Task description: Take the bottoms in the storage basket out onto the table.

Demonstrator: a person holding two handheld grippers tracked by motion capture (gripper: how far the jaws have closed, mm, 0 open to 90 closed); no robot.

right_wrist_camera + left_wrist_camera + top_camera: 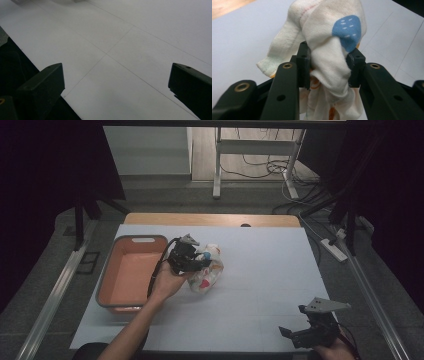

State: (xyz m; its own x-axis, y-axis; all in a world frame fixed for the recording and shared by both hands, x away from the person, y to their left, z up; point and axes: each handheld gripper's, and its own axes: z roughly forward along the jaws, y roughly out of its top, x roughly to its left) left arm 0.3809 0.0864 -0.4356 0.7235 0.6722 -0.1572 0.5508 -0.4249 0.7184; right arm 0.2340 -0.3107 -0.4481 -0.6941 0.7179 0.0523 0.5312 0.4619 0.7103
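A crumpled white cloth (207,270) with blue, red and orange marks lies on the white table mat, just right of the orange basin. My left gripper (197,265) is shut on this cloth; in the left gripper view the cloth (329,50) bulges up between the two black pads (304,65), a blue patch showing near the right pad. A bare forearm and hand hold that gripper from the lower left. My right gripper (295,330) rests near the table's front right edge, its jaws wide apart over bare mat (117,75) with nothing between them.
An orange basin with a grey rim (105,292) stands at the left of the mat. The white mat (270,270) covers a wooden table. Beyond the far edge are a desk frame and cables on the floor; metal rails run along both sides.
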